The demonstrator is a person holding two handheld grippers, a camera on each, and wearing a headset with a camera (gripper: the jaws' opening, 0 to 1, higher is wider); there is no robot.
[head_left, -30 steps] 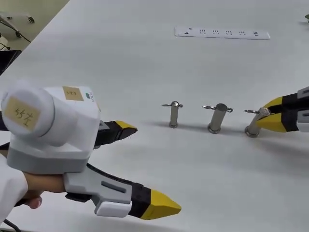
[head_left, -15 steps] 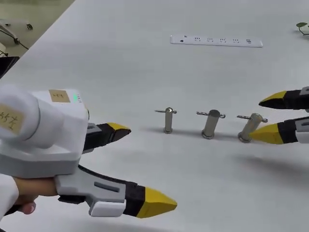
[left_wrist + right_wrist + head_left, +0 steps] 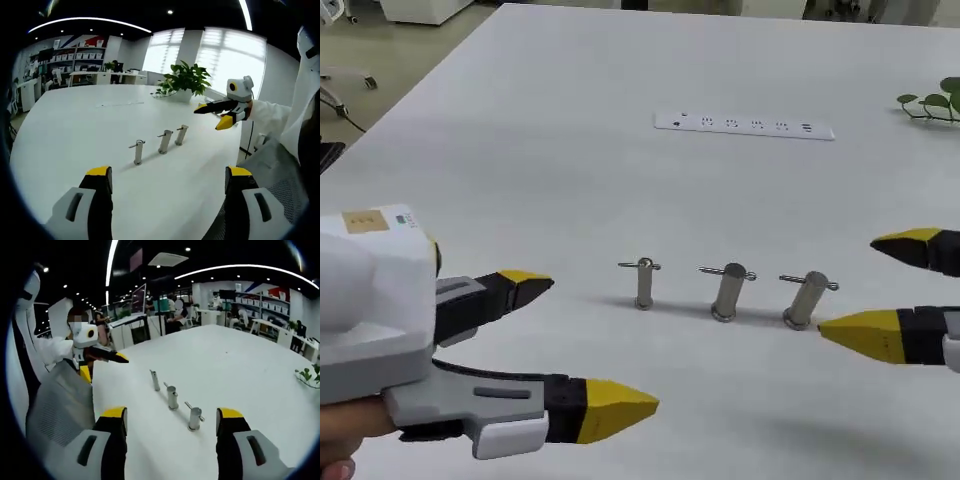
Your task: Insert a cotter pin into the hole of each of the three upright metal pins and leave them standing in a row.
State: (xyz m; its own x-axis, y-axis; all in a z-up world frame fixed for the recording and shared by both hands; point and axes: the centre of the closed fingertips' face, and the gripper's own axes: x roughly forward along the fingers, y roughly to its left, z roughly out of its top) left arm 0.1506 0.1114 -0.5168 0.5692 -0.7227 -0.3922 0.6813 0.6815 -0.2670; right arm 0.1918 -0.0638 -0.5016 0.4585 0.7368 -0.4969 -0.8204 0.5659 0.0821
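Left hand-held gripper [image 3: 588,343]: jaws spread, holding nothing, hovering well left of the row.
Right hand-held gripper [image 3: 858,284]: jaws apart, empty, just beside the right-end pin and apparently clear of it.
Metal pins [image 3: 727,293]: three upright in a row on the surface [image 3: 620,150], each with a cotter pin [image 3: 725,272] through its top.
Judgement: task looks complete; standing off like this avoids toppling the row.

The head view's right edge cuts off the right gripper [image 3: 847,285] behind its jaws, and the plant [image 3: 930,103].
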